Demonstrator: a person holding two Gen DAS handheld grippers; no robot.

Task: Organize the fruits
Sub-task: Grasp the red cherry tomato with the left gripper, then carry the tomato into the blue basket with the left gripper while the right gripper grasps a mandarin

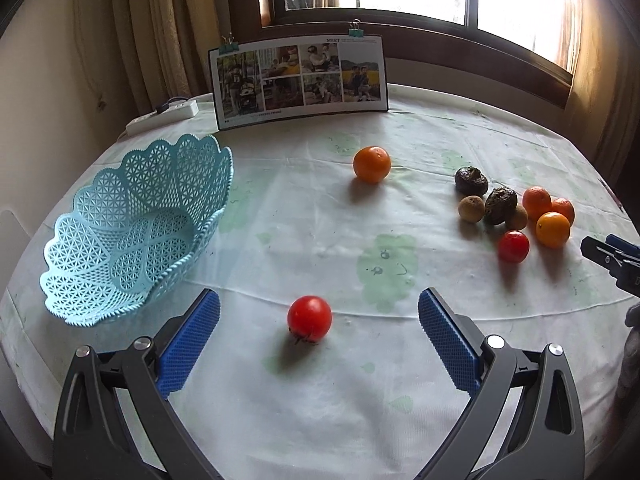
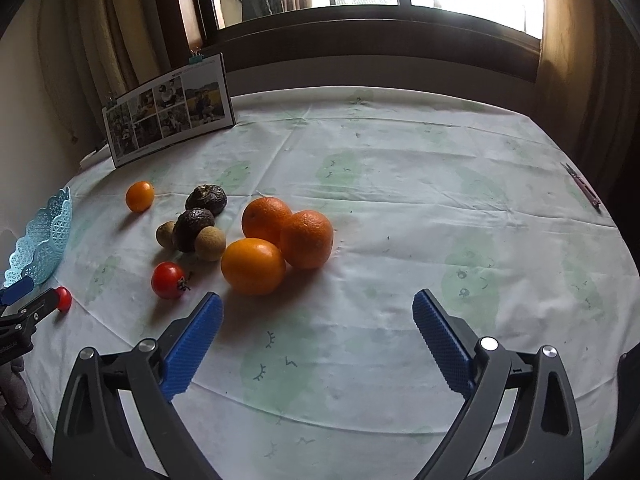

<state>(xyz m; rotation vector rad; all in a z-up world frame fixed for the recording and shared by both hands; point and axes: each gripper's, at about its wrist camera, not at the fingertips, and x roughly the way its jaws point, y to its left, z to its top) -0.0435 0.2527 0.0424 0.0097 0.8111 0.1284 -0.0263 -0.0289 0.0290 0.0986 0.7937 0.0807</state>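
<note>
At a cloth-covered table [image 1: 320, 208] by the window, a person works two handheld grippers over scattered fruit. The left gripper [image 1: 319, 318] hangs low with its blue-padded jaws spread wide and empty, and a lone red tomato [image 1: 309, 318] sits on the cloth directly ahead, lined up in the gap between the fingertips but not touched by either pad. The tomato is round, so no axis matters; what the coming move seems to turn on is that straight-ahead line, a short advance and a close. The pale blue lattice basket [image 1: 132, 232] stands empty to the left of that gripper, near at hand, the likely home for the fruit.

The right gripper [image 2: 318, 312] is likewise wide open and holds nothing. Just ahead and to its left lies the main cluster: three oranges [image 2: 253, 266] touching one another, two dark wrinkled fruits [image 2: 193, 229], two small brown ones [image 2: 210, 243] and a second tomato [image 2: 167, 280]. One small orange [image 1: 371, 164] rests apart, mid-table. A propped photo card [image 1: 300, 80] stands at the far edge.

The left hand is plainly the nearer to the lone tomato, and to the basket
</note>
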